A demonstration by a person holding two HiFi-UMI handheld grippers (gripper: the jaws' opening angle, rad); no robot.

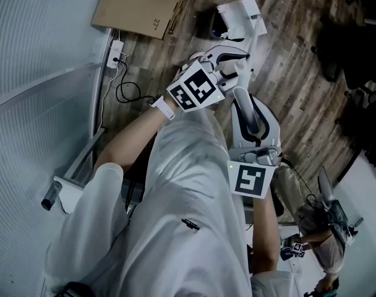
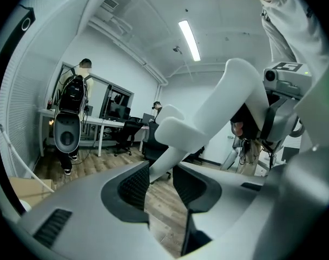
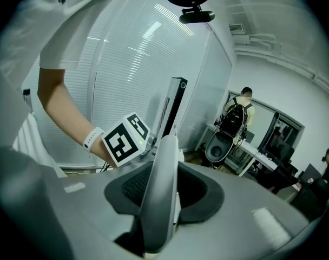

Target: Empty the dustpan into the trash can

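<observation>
Dustpan handle (image 3: 160,210) — clamped between jaws of the right gripper (image 3: 165,173).

On my head feed a flat cardboard sheet (image 1: 135,8) lies just left of twelve o'clock on the wood-plank floor (image 1: 299,73). A white power strip (image 1: 115,52) sits at eleven o'clock, its black cable (image 1: 127,91) looping just below it. Slatted blinds (image 1: 39,54) fill ten o'clock. In the left gripper view I see a person with a backpack (image 2: 72,99) at nine o'clock beside white desks (image 2: 99,123), and a ceiling light strip (image 2: 190,39) at twelve.
</observation>
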